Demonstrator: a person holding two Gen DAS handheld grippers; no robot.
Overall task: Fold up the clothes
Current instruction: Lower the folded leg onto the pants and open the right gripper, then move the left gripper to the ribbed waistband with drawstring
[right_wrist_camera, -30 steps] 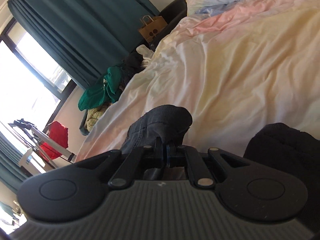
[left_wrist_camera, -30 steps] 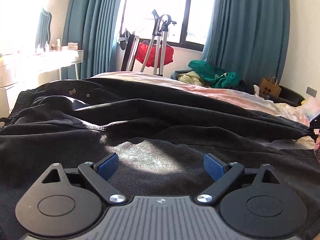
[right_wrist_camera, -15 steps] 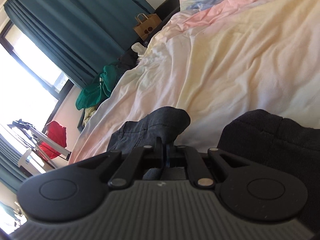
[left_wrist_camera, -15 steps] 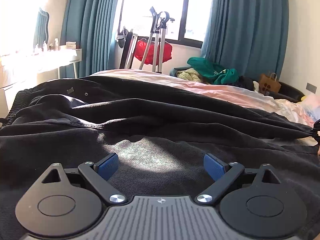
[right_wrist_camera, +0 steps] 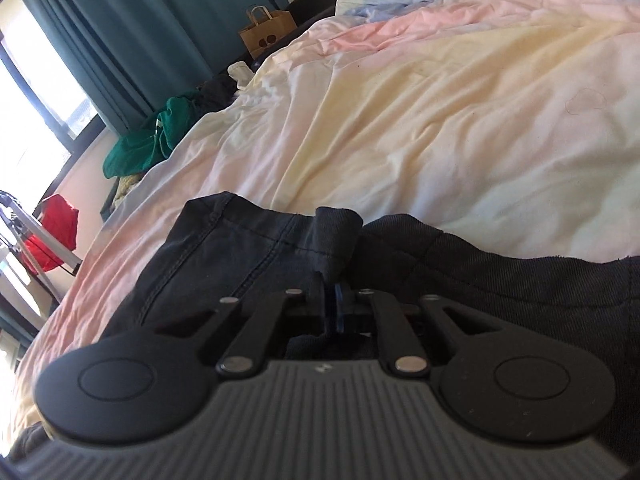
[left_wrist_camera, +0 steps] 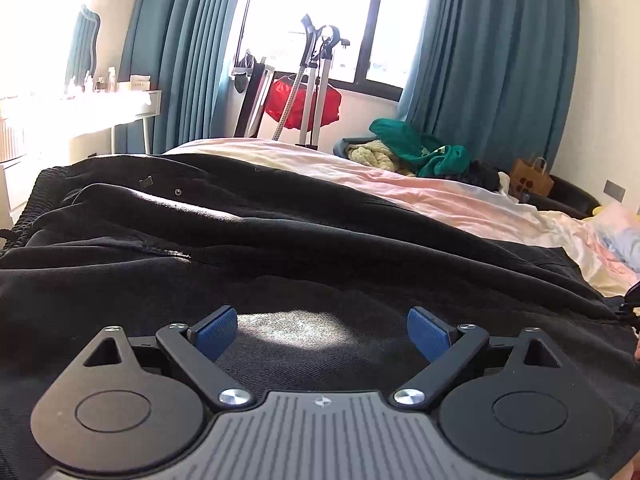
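Note:
A pair of black trousers [left_wrist_camera: 280, 240] lies spread across the bed, its elastic waistband at the far left. My left gripper [left_wrist_camera: 320, 332] is open and rests low over the dark cloth, its blue pads [left_wrist_camera: 216, 332] apart with nothing between them. My right gripper [right_wrist_camera: 334, 308] is shut on the hem end of the black trousers [right_wrist_camera: 256, 252], which lie flat on the pastel bed sheet [right_wrist_camera: 440, 120]. The pinched fold bunches up just in front of the fingertips.
The pastel sheet stretches ahead and right of the trousers. Beyond the bed are teal curtains [left_wrist_camera: 492, 80], a pile of green and cream clothes [left_wrist_camera: 416, 152], a red bag on a stand [left_wrist_camera: 304, 100], a paper bag [left_wrist_camera: 532, 178] and a white desk [left_wrist_camera: 80, 116].
My right gripper has lowered the trouser hem onto the sheet; the cloth now lies flatter and spread. The left gripper has stayed open over the cloth, shifting slightly.

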